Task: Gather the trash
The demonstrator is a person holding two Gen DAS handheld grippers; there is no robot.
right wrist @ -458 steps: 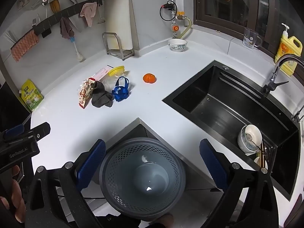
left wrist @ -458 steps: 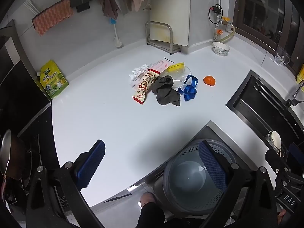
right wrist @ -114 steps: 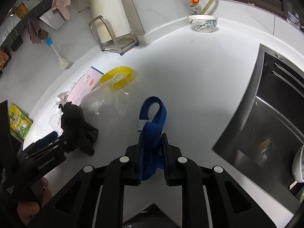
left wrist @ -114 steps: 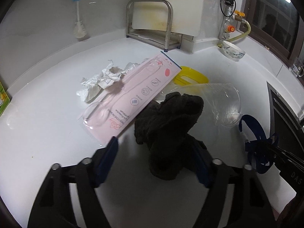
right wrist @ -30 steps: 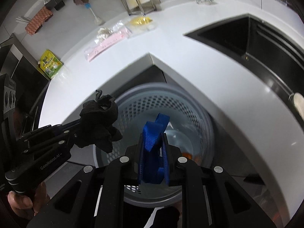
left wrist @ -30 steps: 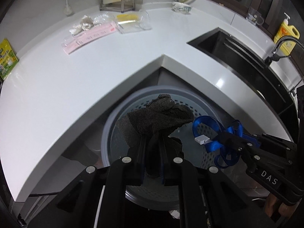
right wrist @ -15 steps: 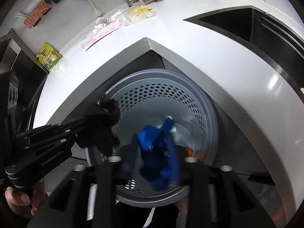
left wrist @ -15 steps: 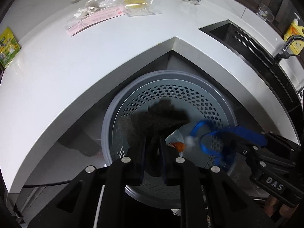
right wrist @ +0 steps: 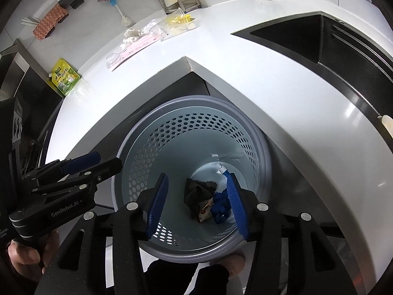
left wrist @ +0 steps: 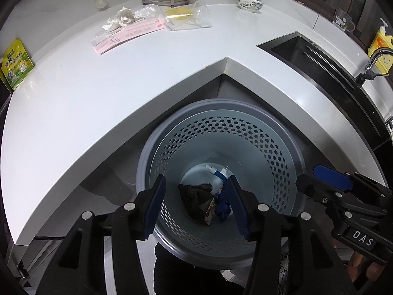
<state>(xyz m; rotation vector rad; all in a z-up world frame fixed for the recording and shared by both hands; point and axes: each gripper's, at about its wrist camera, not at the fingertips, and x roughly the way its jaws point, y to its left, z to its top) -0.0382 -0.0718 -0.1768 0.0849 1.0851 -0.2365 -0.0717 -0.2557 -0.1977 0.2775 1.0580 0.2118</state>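
Trash lies at the bottom of the round perforated grey bin (left wrist: 277,147): crumpled dark cloth (left wrist: 195,198), blue strap (left wrist: 222,207). Above its rim, your left tongs (left wrist: 196,207) and right tongs (right wrist: 196,202) gape apart, empty.

White corner counter (left wrist: 103,93), black sink (left wrist: 316,59)

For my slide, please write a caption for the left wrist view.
Open left gripper above the perforated bin, where a dark cloth and blue strap lie.
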